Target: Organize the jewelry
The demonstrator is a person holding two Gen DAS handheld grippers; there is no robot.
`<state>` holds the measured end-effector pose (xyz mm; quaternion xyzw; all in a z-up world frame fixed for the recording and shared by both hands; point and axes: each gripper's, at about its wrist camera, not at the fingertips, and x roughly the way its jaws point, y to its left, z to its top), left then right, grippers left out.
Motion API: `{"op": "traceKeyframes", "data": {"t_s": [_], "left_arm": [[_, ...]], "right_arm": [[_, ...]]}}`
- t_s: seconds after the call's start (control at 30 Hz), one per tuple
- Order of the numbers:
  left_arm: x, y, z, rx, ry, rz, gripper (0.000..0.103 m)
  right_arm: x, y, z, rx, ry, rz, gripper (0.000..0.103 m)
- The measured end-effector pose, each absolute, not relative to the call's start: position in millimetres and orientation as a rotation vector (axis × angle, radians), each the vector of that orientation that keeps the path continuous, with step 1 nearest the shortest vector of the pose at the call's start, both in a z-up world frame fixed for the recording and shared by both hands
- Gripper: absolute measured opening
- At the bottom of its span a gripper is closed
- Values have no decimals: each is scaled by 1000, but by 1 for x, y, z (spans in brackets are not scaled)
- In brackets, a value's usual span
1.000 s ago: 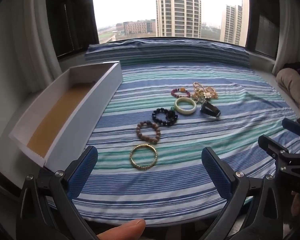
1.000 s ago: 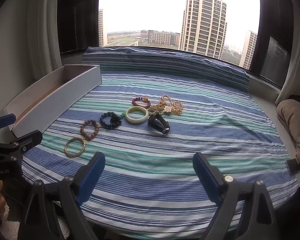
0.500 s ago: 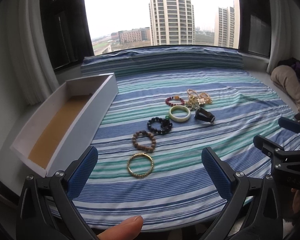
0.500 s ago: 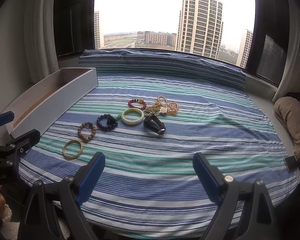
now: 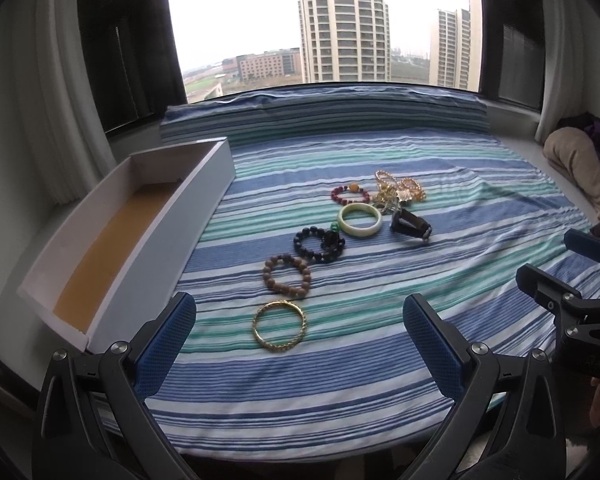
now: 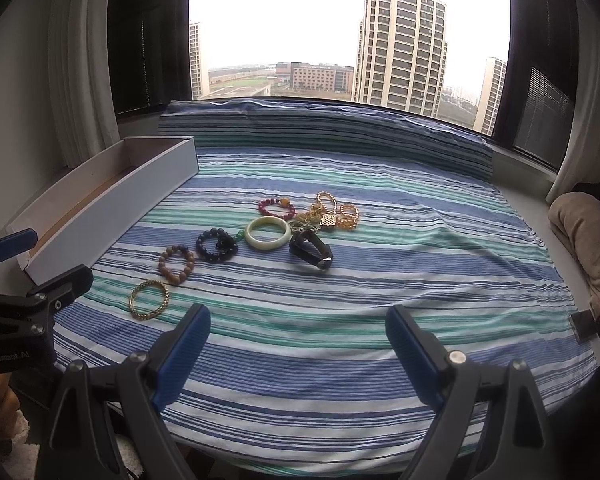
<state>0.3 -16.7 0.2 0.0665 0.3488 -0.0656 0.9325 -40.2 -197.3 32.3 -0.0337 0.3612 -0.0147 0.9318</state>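
Jewelry strewn in a loose diagonal on striped cloth: gold bangle nearest, then brown bead bracelet, black bead bracelet, pale jade bangle, red bead bracelet, gold chains (tangled), dark band. White box at left, holding none. Left gripper and right gripper both spread wide, gripping nothing, above the cloth's near edge.

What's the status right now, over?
Left gripper and right gripper open, empty, hovering. Bracelets loose on striped cloth; white box empty. Nothing in the way.
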Motion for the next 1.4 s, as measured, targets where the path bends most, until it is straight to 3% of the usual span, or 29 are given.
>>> {"op": "traceKeyframes", "data": {"t_s": [1.4], "left_arm": [[2,-16,-2,129,718,-134,103]], "right_arm": [[-32,-194,26,-68,770,-32,91]]}}
